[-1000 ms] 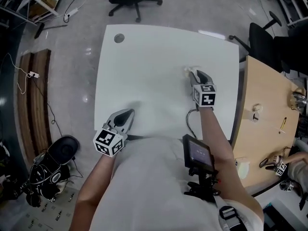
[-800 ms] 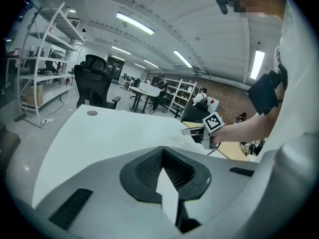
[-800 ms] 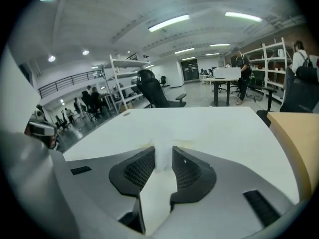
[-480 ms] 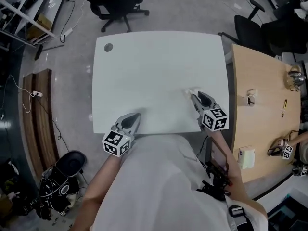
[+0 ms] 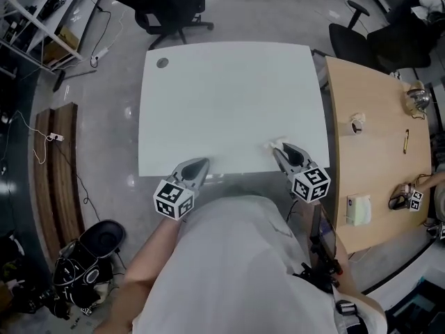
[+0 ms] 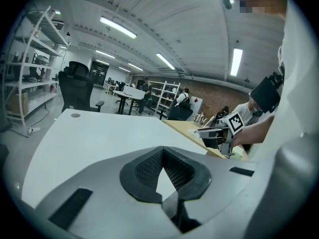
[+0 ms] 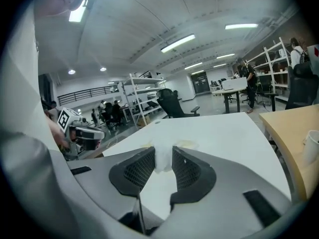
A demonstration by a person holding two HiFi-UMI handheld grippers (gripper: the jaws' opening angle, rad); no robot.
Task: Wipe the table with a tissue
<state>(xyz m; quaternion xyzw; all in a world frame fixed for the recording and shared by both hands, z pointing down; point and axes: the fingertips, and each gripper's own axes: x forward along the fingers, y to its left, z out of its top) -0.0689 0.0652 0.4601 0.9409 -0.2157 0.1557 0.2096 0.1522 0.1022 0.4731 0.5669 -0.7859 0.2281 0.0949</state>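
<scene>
- Gripping a white tissue between its dark ribbed pads, the right gripper has its jaws closed on the wad, and a tuft pokes out past the tips.
- In the head view the tissue sits over the near right part of the white table, close to the near edge. Whether it presses on the surface or hangs just above it cannot be told.
- In the right gripper view a faint yellowish patch lies on the table just beyond the tissue.
- The left gripper has its jaw tips brought together, and only the bare table shows through the small wedge-shaped gap behind them.
- In the head view the left gripper is at the near edge of the table, left of the right gripper and well apart from it. It points toward the far side.
- Each gripper carries a marker cube at its near end, just in front of the person's light shirt.
- A small round hole marks the table's far left corner.
- A wooden desk stands just beside the table on the right. A few small items are scattered on it, too small to name with confidence.
- A black office chair stands on the grey floor beyond the table's far edge.
</scene>
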